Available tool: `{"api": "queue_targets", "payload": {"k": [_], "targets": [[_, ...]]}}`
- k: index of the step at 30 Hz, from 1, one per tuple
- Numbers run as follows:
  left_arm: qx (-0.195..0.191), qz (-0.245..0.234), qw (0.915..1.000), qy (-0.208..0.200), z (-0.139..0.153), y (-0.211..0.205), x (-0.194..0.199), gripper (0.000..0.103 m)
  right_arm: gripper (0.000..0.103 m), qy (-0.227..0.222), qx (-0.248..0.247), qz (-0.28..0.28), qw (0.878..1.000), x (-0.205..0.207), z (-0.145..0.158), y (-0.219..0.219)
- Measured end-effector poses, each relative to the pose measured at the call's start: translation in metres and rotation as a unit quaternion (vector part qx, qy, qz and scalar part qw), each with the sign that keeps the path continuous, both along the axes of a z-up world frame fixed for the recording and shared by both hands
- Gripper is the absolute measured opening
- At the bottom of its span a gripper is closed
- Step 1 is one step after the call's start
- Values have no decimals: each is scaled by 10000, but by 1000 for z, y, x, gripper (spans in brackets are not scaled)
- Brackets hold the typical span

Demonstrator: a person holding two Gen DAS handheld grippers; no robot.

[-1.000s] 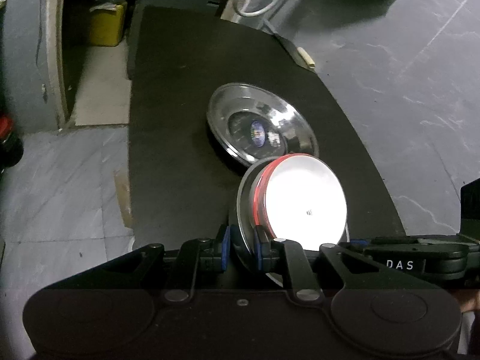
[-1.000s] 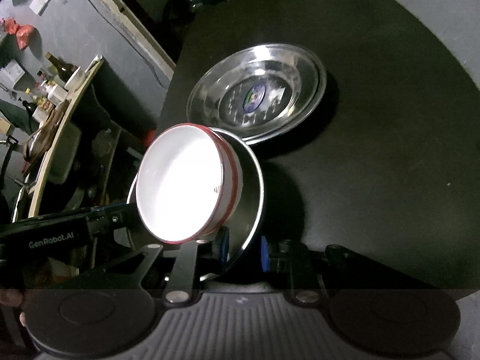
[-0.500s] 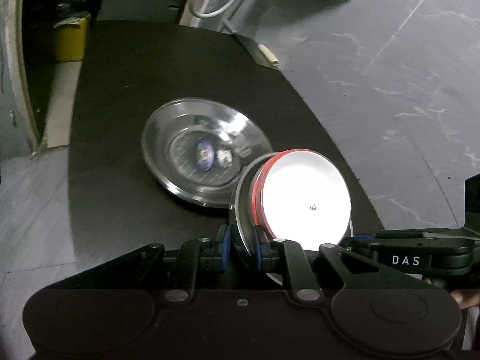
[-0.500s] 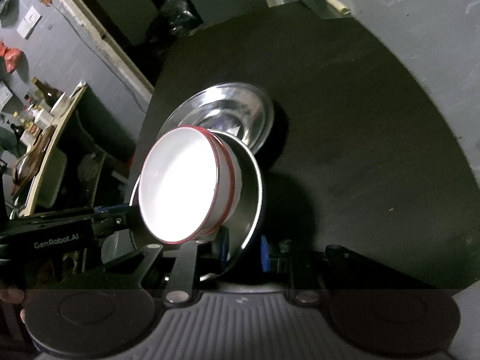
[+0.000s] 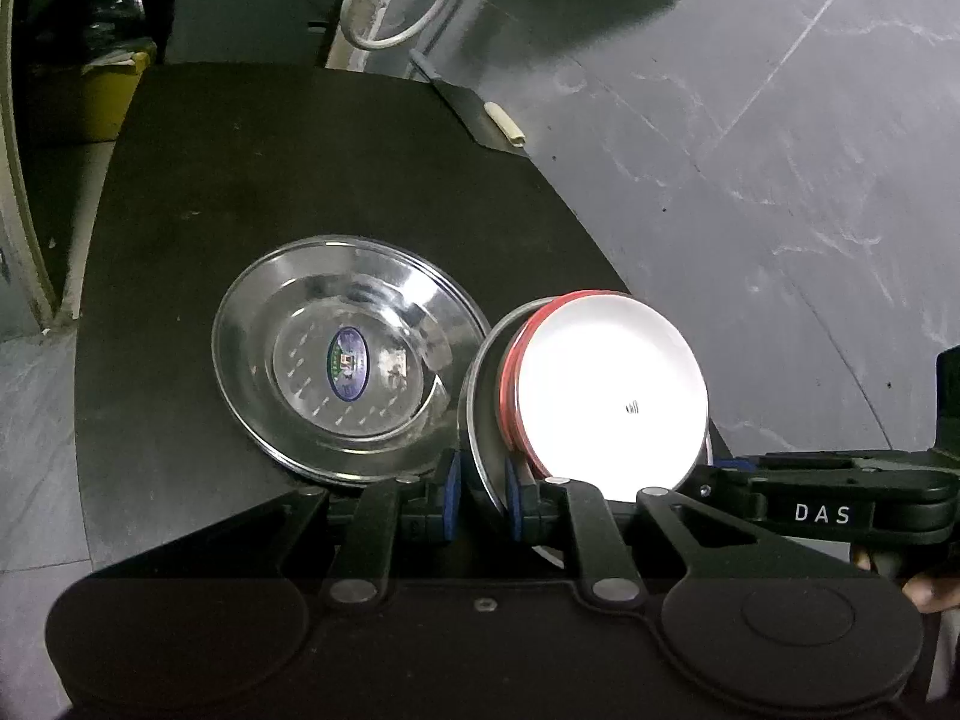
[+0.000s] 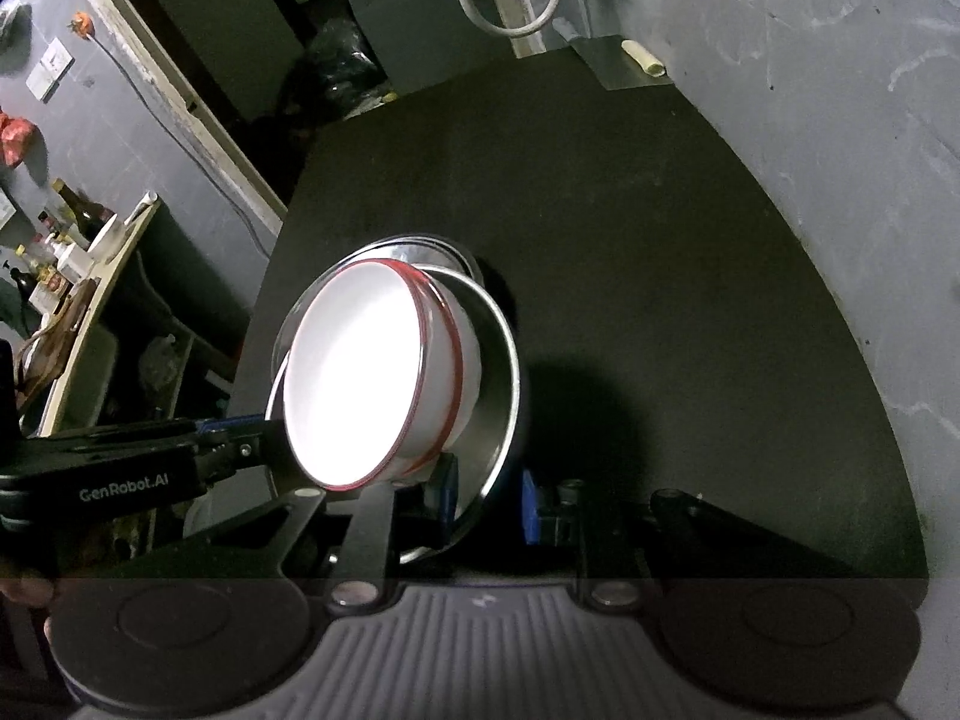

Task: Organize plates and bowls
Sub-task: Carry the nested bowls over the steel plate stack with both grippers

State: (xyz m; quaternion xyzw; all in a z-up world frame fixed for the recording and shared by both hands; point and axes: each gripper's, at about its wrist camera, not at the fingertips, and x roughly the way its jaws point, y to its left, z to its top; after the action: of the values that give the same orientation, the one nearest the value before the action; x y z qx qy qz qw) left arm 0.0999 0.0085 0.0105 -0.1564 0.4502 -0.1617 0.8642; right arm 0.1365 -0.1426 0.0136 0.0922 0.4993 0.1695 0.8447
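Observation:
Both grippers hold one steel plate [image 5: 480,408] by opposite rims, with a white bowl with a red rim [image 5: 606,384] sitting in it. My left gripper [image 5: 480,501] is shut on the plate's rim. My right gripper [image 6: 483,498] pinches the same plate [image 6: 498,384] from the other side; the bowl [image 6: 360,378] fills its left half. A second steel plate with a blue sticker [image 5: 342,360] lies flat on the black table [image 5: 270,180], just left of the held plate. In the right wrist view it is mostly hidden behind the bowl [image 6: 420,249].
The black table [image 6: 630,240] ends in a curved edge over grey marble floor [image 5: 780,150]. A coiled white cable [image 5: 390,6] and a yellow box [image 5: 114,96] lie beyond the far edge. A shelf with bottles [image 6: 66,252] stands at the left.
Both grippers have drawn back and risen with the plate and bowl. The plate on the table now sits left of the held one in the left wrist view and is nearly hidden in the right wrist view.

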Motion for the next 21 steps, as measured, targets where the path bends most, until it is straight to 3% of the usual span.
{"api": "queue_targets", "payload": {"k": [21], "targets": [[171, 639, 9978, 75, 9, 24, 5, 15, 24, 0, 83, 726, 9973, 35, 3, 27]]}}
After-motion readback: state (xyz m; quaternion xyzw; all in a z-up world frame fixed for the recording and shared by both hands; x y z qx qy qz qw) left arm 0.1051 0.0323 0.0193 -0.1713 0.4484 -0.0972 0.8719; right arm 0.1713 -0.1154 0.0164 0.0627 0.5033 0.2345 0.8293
